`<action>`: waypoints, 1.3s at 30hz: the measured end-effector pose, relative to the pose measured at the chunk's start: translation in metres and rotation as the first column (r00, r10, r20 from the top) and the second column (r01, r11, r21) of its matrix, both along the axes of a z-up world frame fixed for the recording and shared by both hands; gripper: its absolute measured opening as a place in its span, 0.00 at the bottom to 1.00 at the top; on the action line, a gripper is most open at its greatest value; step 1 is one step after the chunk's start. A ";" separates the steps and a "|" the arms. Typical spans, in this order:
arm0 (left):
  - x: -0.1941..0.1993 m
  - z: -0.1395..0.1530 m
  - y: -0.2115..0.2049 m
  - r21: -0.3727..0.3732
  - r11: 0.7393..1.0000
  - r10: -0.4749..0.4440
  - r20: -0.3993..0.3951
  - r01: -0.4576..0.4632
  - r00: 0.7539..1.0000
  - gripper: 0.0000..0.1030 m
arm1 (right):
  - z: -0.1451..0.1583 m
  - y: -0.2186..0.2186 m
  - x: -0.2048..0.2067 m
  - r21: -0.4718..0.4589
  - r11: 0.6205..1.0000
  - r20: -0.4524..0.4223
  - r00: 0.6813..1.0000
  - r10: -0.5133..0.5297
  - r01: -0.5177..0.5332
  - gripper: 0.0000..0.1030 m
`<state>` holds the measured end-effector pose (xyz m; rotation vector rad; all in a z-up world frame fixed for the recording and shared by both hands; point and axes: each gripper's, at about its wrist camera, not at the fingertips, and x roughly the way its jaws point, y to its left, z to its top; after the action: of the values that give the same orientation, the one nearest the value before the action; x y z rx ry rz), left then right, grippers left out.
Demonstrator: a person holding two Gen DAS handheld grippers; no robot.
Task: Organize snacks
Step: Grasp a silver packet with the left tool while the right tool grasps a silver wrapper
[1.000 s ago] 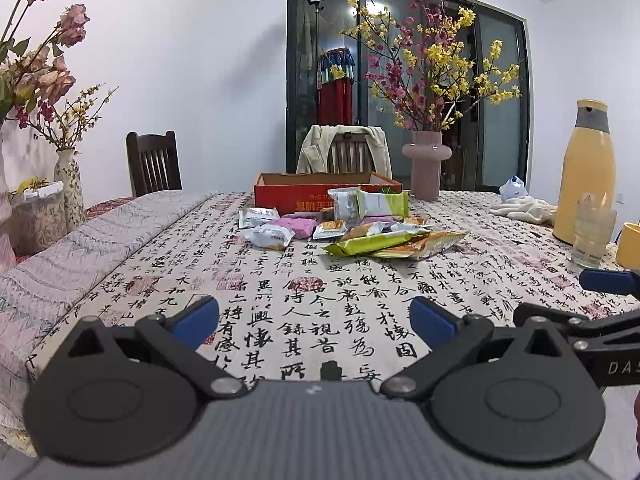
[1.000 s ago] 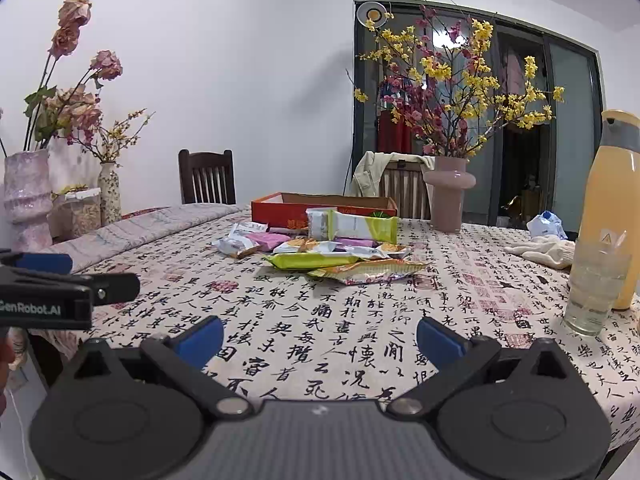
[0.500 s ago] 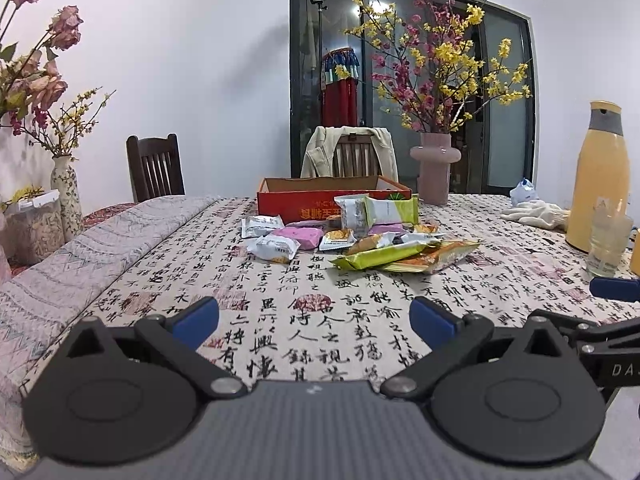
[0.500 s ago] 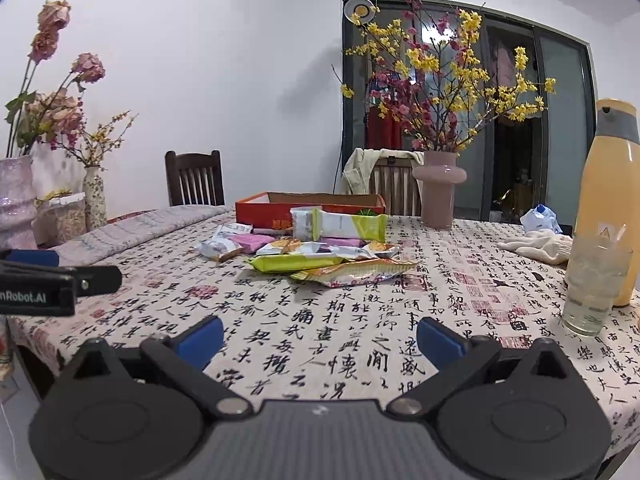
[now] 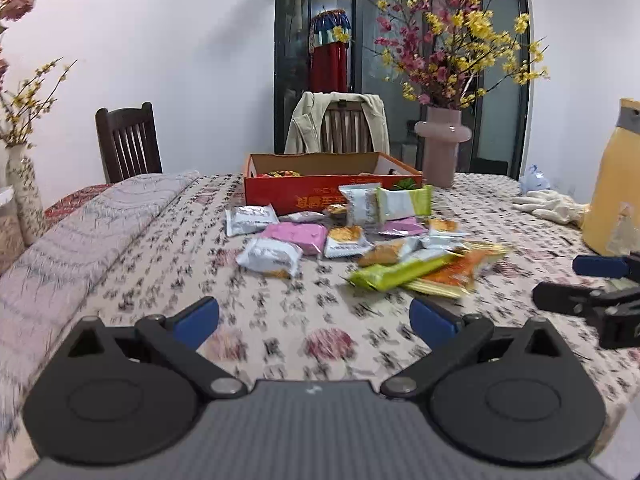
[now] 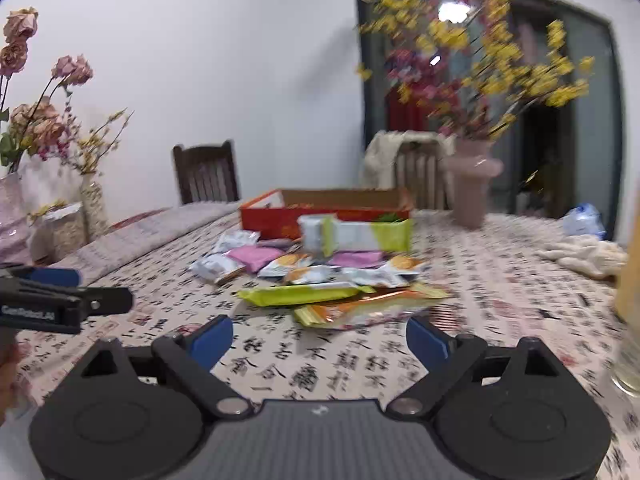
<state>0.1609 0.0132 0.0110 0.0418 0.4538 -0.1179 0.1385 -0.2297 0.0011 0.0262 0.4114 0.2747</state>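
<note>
Your snack packets (image 5: 352, 236) lie in a loose heap on the cloth-covered surface (image 5: 280, 332), just in front of the open red box (image 5: 320, 192) that I take to be where they go. Expect them to handle light and crinkly: thin foil and plastic wrappers, slick on the outside, soft enough to fold under the pads, and some probably hold brittle biscuits, so pinch gently. Take each one by a flat sealed end or a raised edge, not across the puffed middle. The long green bar (image 6: 300, 294) and the orange packet (image 6: 368, 310) under it overlap, so lifting one may drag the other. Your left tool (image 5: 314, 316) stands open with nothing between its blue pads; the white packet (image 5: 270, 258) and the pink one (image 5: 298, 236) lie ahead of it, near but not yet reached. Your right tool (image 6: 320, 334) has just been closing a little, yet its jaws are wide apart and empty, and the orange packet's near edge sits just beyond its fingertips, roughly centred between them. Both tools are apart from every packet. Mind the glass (image 6: 628, 360) and the yellow flask (image 5: 612, 184) to the right of the heap, near your right tool, as you reach in.
</note>
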 end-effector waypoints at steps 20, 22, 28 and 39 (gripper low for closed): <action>0.213 -0.035 0.027 0.025 0.992 -0.109 -0.296 0.122 0.949 0.91 | -0.018 0.057 0.217 -0.019 0.986 -0.297 0.943 0.152 -0.165 0.86; 0.220 -0.042 0.028 0.020 0.993 -0.108 -0.310 0.121 0.944 0.91 | -0.027 0.066 0.229 -0.040 0.984 -0.315 0.936 0.155 -0.176 0.86; 0.230 -0.053 0.034 0.002 0.993 -0.112 -0.314 0.118 0.943 0.63 | -0.045 0.074 0.253 -0.077 0.983 -0.324 0.937 0.133 -0.166 0.80; 0.197 -0.031 0.031 -0.030 0.993 -0.120 -0.233 0.116 0.965 0.51 | -0.043 0.069 0.250 -0.042 0.986 -0.292 0.946 0.142 -0.161 0.20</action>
<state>0.3575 0.0445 -0.0196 0.0396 0.6867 -0.2456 0.3890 -0.1605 -0.0420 -0.0301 0.7142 0.4117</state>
